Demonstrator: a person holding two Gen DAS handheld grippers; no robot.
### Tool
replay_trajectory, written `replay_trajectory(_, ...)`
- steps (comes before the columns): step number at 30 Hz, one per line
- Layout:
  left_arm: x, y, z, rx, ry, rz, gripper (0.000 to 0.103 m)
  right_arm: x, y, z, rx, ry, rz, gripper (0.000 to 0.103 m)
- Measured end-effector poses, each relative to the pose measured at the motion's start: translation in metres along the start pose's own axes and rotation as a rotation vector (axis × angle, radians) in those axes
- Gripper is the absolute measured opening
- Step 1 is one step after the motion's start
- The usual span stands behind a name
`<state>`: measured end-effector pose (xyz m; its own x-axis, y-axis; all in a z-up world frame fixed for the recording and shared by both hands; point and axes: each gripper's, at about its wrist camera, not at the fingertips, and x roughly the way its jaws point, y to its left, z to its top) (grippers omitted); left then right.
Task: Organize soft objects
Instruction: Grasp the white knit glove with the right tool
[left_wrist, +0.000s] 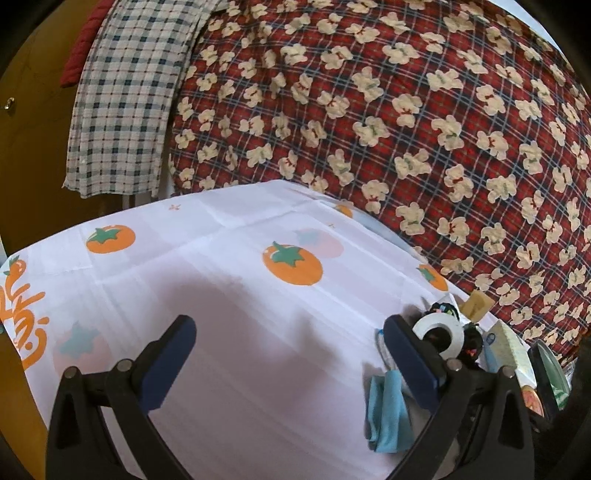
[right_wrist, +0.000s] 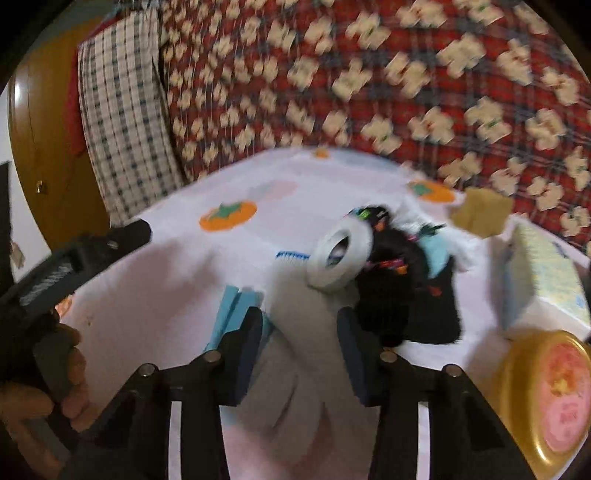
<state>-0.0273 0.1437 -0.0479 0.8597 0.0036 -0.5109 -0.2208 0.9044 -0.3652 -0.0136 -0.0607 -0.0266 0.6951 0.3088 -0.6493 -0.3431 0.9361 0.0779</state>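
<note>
White cloth (left_wrist: 229, 295) printed with orange fruit covers our table. At left, our left gripper (left_wrist: 288, 343) hovers over bare cloth, fingers wide and empty. A blue sock (left_wrist: 388, 417) lies just beside its right finger. Further right, our right gripper (right_wrist: 299, 343) stands narrowed around a grey sock (right_wrist: 295, 332); blur hides whether the pads press it. A tape roll (right_wrist: 341, 254) and black socks (right_wrist: 406, 295) lie beyond.

Right gripper (right_wrist: 299, 332) straddles a grey sock (right_wrist: 295, 362) on the white tomato-print cloth (right_wrist: 155, 295); pads flank the sock, contact unclear (frame blurred). Light blue sock (right_wrist: 231, 314) at 10 o'clock of the fingertips, tape roll (right_wrist: 341, 256) at 1 o'clock, black socks (right_wrist: 406, 295) just beyond. Gold tin (right_wrist: 546, 402) at 4 o'clock. Left gripper (right_wrist: 81, 254) at 9 o'clock.
</note>
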Motion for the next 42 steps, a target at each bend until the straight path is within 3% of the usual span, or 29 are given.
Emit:
replay_trajectory(5, 0.004, -0.001, -0.001, 0.009, 0.020, 0.007, 0.103, 0.029, 0.004, 0.004, -0.015, 0.113, -0.003, 0.045)
replay_trajectory(9, 0.004, -0.004, -0.001, 0.024, 0.021, 0.021, 0.103, 0.030, 0.005, 0.003, -0.027, 0.124, -0.026, 0.045)
replay_trajectory(14, 0.004, -0.004, -0.002, 0.029, 0.024, 0.035, 0.103, 0.024, 0.006, 0.001, -0.059, 0.116, -0.026, 0.016)
replay_trajectory(19, 0.003, -0.011, -0.003, 0.064, 0.022, 0.052, 0.103, 0.013, -0.001, -0.004, -0.066, 0.103, 0.049, 0.011)
replay_trajectory(25, 0.004, -0.018, -0.005, 0.098, 0.024, 0.068, 0.103, -0.023, -0.009, -0.014, -0.054, -0.020, 0.210, 0.010)
replay_trajectory(30, 0.003, -0.019, -0.007, 0.116, 0.043, 0.066, 0.103, -0.022, -0.012, -0.020, -0.050, 0.026, 0.245, 0.011)
replay_trajectory(36, -0.003, -0.018, -0.011, 0.169, 0.072, 0.046, 0.103, -0.014, -0.010, -0.021, -0.067, 0.076, 0.262, 0.018)
replay_trajectory(39, -0.010, -0.023, -0.013, 0.225, 0.062, 0.049, 0.102, -0.005, -0.002, -0.021, -0.111, 0.113, 0.250, 0.033)
replay_trajectory(41, -0.011, -0.023, -0.013, 0.235, 0.061, 0.051, 0.102, 0.002, -0.001, -0.020, -0.113, 0.141, 0.253, 0.050)
replay_trajectory(42, -0.011, -0.022, -0.012, 0.231, 0.065, 0.050, 0.102, 0.004, -0.001, -0.020, -0.110, 0.150, 0.254, 0.050)
